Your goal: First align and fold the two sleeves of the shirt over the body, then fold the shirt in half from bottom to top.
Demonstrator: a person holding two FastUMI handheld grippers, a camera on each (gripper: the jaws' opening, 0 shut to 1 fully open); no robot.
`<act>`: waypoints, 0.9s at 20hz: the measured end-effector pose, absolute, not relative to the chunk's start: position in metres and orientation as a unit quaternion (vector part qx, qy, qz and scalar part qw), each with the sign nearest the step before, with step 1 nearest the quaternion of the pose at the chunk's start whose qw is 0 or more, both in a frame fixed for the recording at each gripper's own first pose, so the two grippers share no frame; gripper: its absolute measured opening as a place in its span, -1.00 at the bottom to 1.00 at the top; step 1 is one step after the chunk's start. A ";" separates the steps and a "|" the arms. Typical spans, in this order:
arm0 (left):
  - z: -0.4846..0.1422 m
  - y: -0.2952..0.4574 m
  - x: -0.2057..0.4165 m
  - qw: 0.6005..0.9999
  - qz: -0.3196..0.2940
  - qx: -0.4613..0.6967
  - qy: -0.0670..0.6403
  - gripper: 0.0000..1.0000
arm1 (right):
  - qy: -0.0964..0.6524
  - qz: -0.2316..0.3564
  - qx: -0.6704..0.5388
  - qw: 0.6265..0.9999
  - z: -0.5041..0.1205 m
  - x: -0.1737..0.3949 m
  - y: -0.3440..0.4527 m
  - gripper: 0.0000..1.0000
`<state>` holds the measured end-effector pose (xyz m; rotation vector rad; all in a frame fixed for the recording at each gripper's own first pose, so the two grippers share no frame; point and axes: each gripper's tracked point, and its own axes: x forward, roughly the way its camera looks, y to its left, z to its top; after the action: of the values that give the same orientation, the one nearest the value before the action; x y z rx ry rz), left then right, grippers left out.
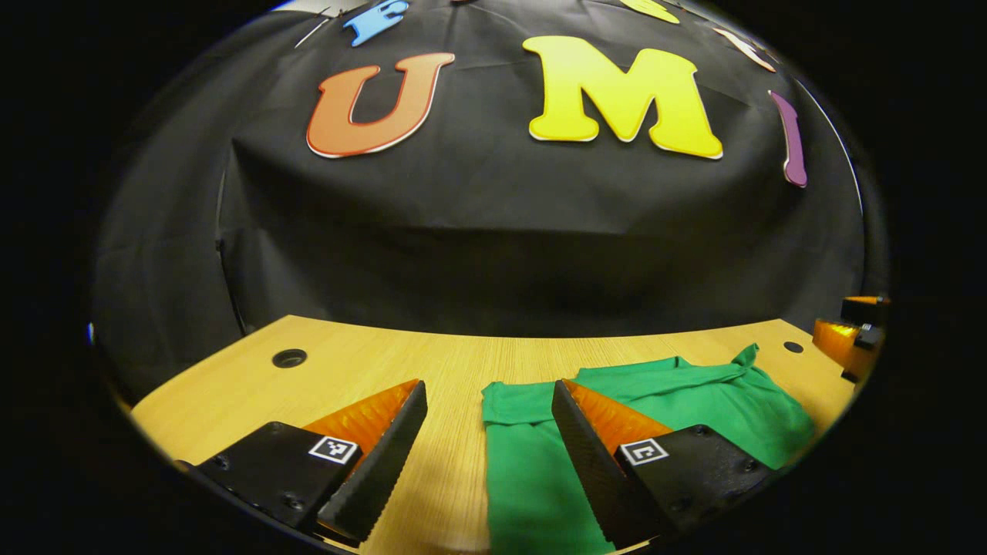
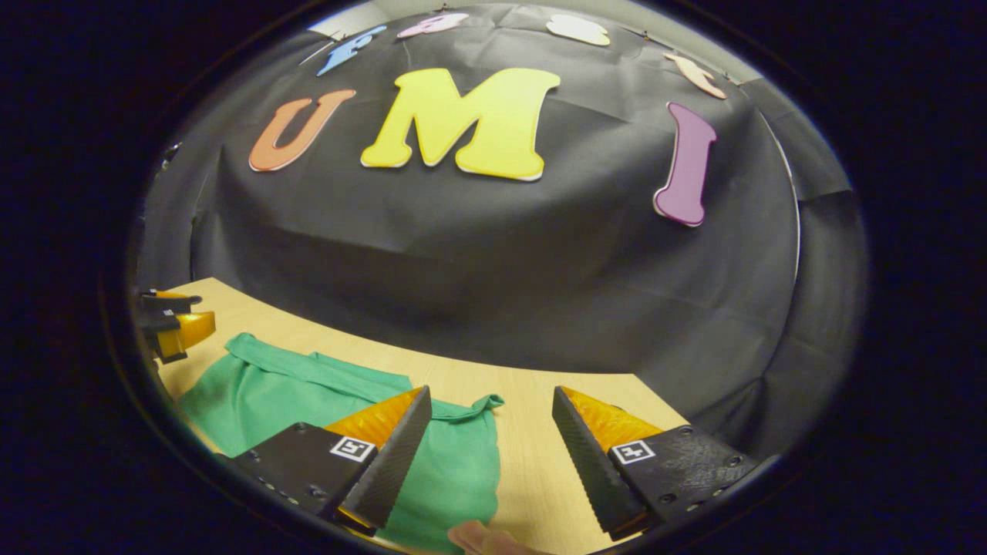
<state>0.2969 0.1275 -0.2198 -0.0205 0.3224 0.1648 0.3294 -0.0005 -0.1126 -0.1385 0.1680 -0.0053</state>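
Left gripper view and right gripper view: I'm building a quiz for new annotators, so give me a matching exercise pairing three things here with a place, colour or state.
Things:
1. shirt
2. table
3. left gripper

Descriptions:
A. light wood, with a round hole near its far edge
B. open, fingers spread apart
C. green, lying crumpled on the tabletop

Pairs: 1-C, 2-A, 3-B
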 end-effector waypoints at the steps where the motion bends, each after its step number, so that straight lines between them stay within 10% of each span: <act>1: -0.207 0.119 0.286 0.986 0.077 -0.012 0.147 1.00 | 0.072 0.001 -0.075 0.995 -0.103 0.312 -0.004 0.93; 18: -0.079 0.013 0.035 0.994 0.018 0.007 0.105 1.00 | -0.029 0.020 -0.040 0.999 0.006 0.017 -0.028 0.90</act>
<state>0.0355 0.0126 -0.0788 0.0140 0.2104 0.0356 0.0170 -0.0282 0.0061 -0.0801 -0.0589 0.0402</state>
